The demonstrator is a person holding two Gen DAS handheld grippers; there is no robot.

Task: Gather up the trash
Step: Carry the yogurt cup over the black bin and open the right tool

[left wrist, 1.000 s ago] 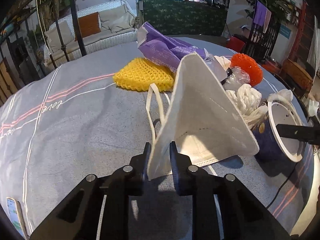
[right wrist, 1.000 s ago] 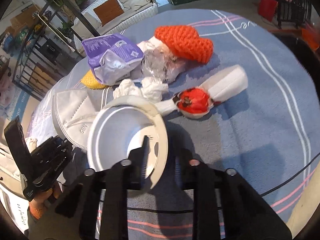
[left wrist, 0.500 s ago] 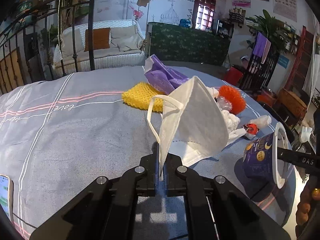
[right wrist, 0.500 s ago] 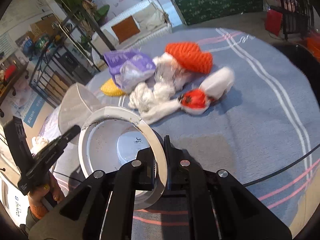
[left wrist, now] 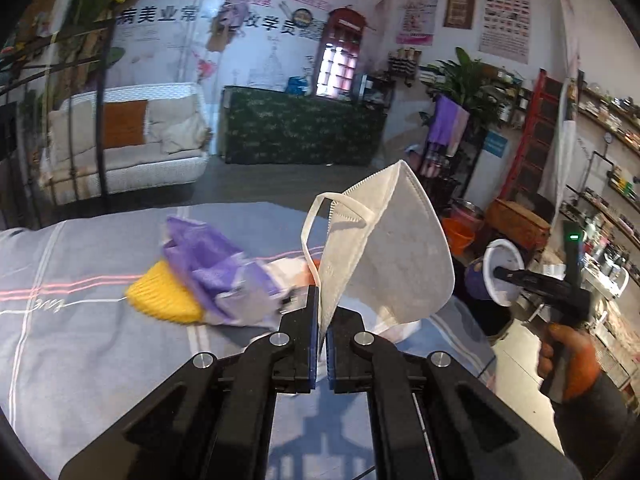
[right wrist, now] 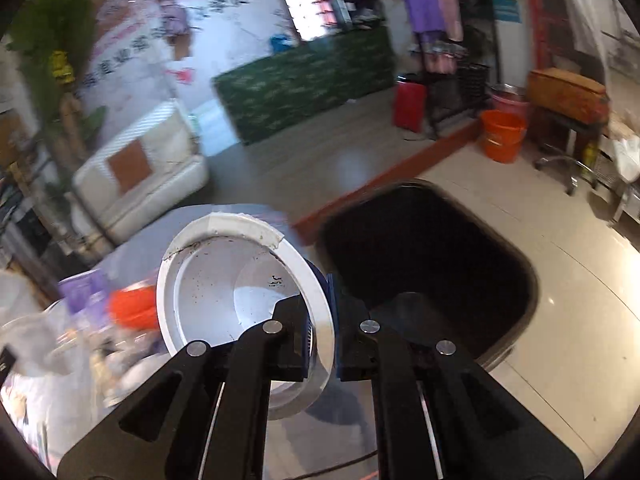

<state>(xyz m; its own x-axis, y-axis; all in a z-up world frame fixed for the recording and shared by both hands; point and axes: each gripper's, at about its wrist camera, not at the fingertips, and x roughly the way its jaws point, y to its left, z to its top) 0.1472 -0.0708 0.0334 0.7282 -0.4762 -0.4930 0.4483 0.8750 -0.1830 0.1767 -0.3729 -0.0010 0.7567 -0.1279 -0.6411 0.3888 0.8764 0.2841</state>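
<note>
Two litter pieces [left wrist: 192, 292] lie beside the mask [left wrist: 384, 252].

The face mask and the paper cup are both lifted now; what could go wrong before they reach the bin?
The left gripper pinches only the face mask edge, so it may slip out. The right gripper clamps just the paper cup rim; the tilted cup could twist free short of the black bin.

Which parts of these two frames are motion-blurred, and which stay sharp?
Left wrist: mask and left gripper sharp; purple bag and yellow scrubber smeared. Right wrist: cup and right gripper fairly sharp; sofa, wall and table trash streaked; bin edges soft.
</note>
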